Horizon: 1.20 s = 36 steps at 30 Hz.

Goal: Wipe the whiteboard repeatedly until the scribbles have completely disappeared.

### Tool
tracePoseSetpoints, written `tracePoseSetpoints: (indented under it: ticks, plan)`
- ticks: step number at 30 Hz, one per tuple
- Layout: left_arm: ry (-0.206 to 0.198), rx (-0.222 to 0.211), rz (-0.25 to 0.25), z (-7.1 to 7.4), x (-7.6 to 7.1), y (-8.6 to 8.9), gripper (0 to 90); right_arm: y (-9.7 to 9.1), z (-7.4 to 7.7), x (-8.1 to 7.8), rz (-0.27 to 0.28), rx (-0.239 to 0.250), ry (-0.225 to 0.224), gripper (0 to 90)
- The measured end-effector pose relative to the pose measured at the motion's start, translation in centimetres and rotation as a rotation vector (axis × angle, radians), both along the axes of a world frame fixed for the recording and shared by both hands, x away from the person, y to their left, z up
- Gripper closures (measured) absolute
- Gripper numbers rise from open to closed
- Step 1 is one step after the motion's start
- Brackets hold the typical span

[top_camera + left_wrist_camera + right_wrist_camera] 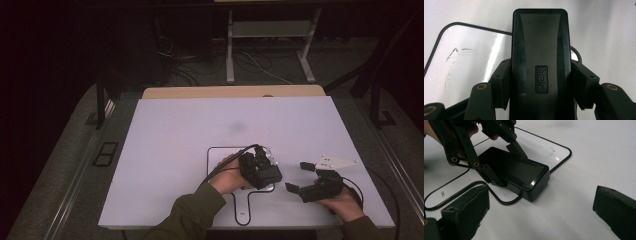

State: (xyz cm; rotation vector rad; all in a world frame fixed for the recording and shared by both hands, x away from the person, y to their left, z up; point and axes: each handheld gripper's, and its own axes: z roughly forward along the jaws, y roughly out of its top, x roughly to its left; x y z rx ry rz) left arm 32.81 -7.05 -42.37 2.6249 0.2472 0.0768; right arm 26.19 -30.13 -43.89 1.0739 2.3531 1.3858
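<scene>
The left gripper (261,169) clamps the black eraser (540,65) by its long sides, resting on the whiteboard (471,62). The right gripper (296,176) waits beside the whiteboard, jaws wide and empty. Tilting could let the eraser's smooth sides slip free.
</scene>
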Motion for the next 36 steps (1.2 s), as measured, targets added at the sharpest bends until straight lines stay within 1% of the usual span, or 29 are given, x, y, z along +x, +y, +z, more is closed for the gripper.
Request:
tracePoseSetpoints:
  ticks: [2, 3, 6, 7, 9, 11, 12, 13, 14, 15, 16, 18, 19, 20, 21, 22, 23, 24, 25, 28, 29, 30, 31, 33, 35, 36]
  plan:
    - [-0.026, 0.004, 0.002, 0.0, 0.4, -0.1, 39.5, 0.0, 0.0, 0.0, -0.002, 0.0, 0.002, 0.0]
    - [-0.029, 0.007, 0.009, 0.0, 0.6, -0.1, 39.6, 0.0, 0.0, 0.0, -0.001, 0.0, 0.0, 0.0]
    - [-0.054, 0.011, 0.028, 0.0, 1.3, -0.2, 39.5, 0.0, 0.0, 0.0, -0.004, 0.001, -0.001, 0.0]
    - [-0.05, 0.014, 0.027, 0.0, 1.4, -0.2, 39.5, 0.0, 0.0, 0.0, -0.004, 0.001, -0.002, 0.0]
    - [-0.048, 0.017, 0.032, 0.0, 1.1, -0.2, 39.5, 0.0, 0.0, 0.0, -0.003, 0.001, 0.0, 0.0]
    - [-0.031, 0.007, 0.02, 0.0, 0.6, -0.2, 39.5, 0.0, 0.0, 0.0, -0.001, 0.001, 0.001, 0.0]
    - [-0.03, 0.01, 0.011, 0.0, 0.2, -0.2, 39.5, 0.0, 0.0, 0.0, -0.001, 0.002, 0.002, 0.0]
    - [-0.025, 0.004, 0.015, 0.0, -0.2, -0.1, 39.5, 0.0, 0.0, 0.0, -0.001, 0.002, 0.002, 0.0]
    - [-0.031, -0.001, 0.015, -0.1, -0.3, 0.0, 39.5, 0.0, 0.0, 0.0, -0.002, 0.002, 0.001, 0.0]
    - [-0.024, -0.008, 0.022, -0.1, -0.3, 0.0, 39.5, 0.0, 0.0, 0.0, -0.003, 0.003, 0.0, 0.0]
    - [-0.025, -0.002, 0.018, -0.1, -0.2, 0.0, 39.6, 0.0, 0.0, 0.0, -0.002, 0.002, 0.0, 0.0]
    - [-0.051, 0.009, 0.035, -0.1, 0.1, -0.1, 39.5, 0.0, 0.0, 0.0, -0.002, -0.001, 0.001, 0.0]
    - [-0.068, 0.016, 0.032, 0.0, 0.5, -0.1, 39.5, 0.0, 0.0, -0.1, -0.002, -0.002, 0.001, 0.0]
    - [-0.07, 0.018, 0.038, 0.0, 0.8, -0.1, 39.5, 0.0, 0.0, -0.1, -0.003, -0.003, 0.0, 0.0]
    - [-0.066, 0.014, 0.049, 0.0, 1.0, -0.1, 39.5, 0.0, 0.0, -0.1, -0.002, -0.001, -0.001, 0.0]
    - [-0.055, 0.013, 0.048, 0.0, 1.2, -0.1, 39.5, 0.0, 0.0, 0.0, -0.003, 0.0, -0.002, 0.0]
    - [-0.046, 0.0, 0.061, -0.1, 1.1, -0.1, 39.5, 0.0, 0.0, 0.0, -0.004, 0.001, -0.002, 0.0]
    - [-0.036, -0.005, 0.061, -0.1, 1.0, -0.1, 39.5, -0.1, 0.0, 0.0, -0.004, 0.0, -0.004, 0.0]
    - [-0.027, -0.005, 0.049, -0.1, 0.9, 0.0, 39.5, -0.1, 0.0, 0.0, -0.003, 0.002, -0.002, 0.0]
    - [-0.014, -0.006, 0.023, -0.1, -0.1, -0.1, 39.5, 0.0, 0.0, 0.0, -0.001, 0.002, 0.002, 0.0]
    - [-0.021, -0.014, 0.028, -0.2, -0.5, -0.2, 39.5, 0.0, 0.0, 0.0, -0.001, 0.002, 0.002, 0.0]
    - [-0.025, -0.011, 0.029, -0.2, -0.6, -0.2, 39.5, 0.0, 0.0, 0.0, -0.001, 0.002, 0.002, 0.0]
    - [-0.029, -0.009, 0.025, -0.2, -0.5, -0.2, 39.5, 0.0, 0.0, 0.0, -0.001, 0.001, -0.001, 0.0]
    - [-0.046, -0.002, 0.039, -0.1, -0.3, -0.3, 39.5, 0.0, 0.0, 0.0, -0.002, 0.001, 0.0, 0.0]
    - [-0.067, 0.014, 0.035, -0.1, 0.4, -0.3, 39.6, 0.0, 0.0, -0.1, -0.003, -0.001, 0.0, 0.0]
    - [-0.078, 0.014, 0.045, -0.1, 0.6, -0.4, 39.5, 0.0, 0.0, 0.0, -0.003, -0.001, -0.002, 0.0]
